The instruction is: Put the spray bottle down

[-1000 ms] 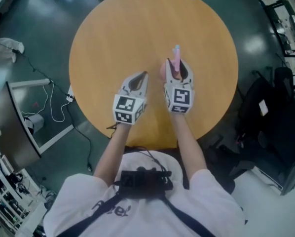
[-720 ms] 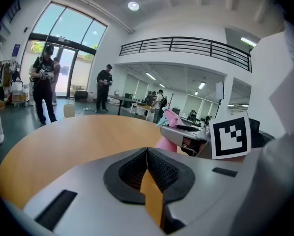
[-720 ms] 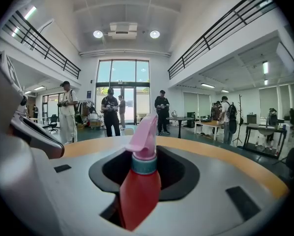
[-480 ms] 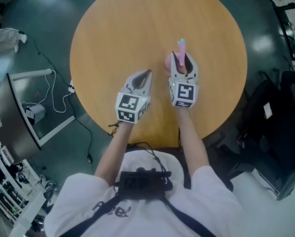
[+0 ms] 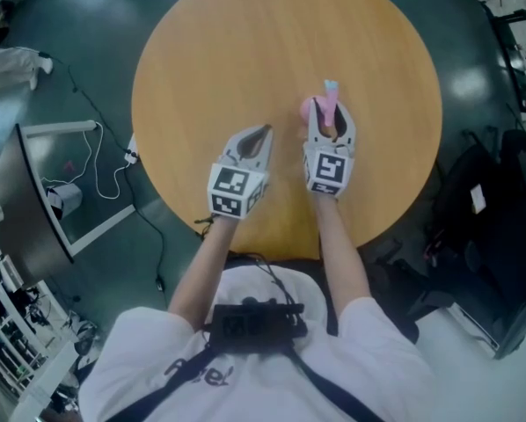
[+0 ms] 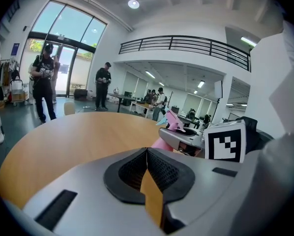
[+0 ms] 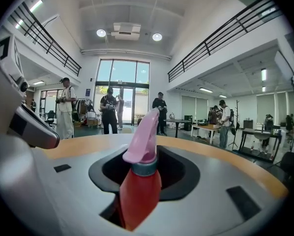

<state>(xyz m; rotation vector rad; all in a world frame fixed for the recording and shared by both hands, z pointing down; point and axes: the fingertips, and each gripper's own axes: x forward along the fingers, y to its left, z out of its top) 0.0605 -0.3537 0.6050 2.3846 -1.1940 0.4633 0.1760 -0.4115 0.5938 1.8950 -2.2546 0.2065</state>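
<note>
Spray bottle (image 5: 328, 105): pink, with a grey collar under the trigger head and a pale blue nozzle tip; it is held in the right tool (image 5: 327, 121), roughly upright with a slight lean; it sits over the right half of the tabletop (image 5: 245, 51); whether its base touches the wood cannot be told.
Right tool: its jaws stand well apart and press on the bottle's body from both sides; the neck and trigger head rise above them; its marker cube (image 5: 326, 170) faces back toward the person (image 5: 245, 359).
Left tool (image 5: 259, 134): its jaws are brought together at the tips with nothing between them; only a sliver of wood shows through the slot behind the tips; it is held above the tabletop just left of the right tool, apart from it and from the bottle.
Tabletop: round, light wood; both tools are over its near half.
Person: white shirt, black camera harness (image 5: 254, 323) on the chest; both forearms reach over the near edge of the tabletop.
Floor (image 5: 69, 51): dark green; a white cable (image 5: 100, 192) lies on it left of the tabletop, next to a grey panel (image 5: 21, 227).
Background: several bystanders (image 7: 110, 109) stand in a tall hall with a glass entrance; a railed balcony (image 6: 186, 45) runs along the upper level.
</note>
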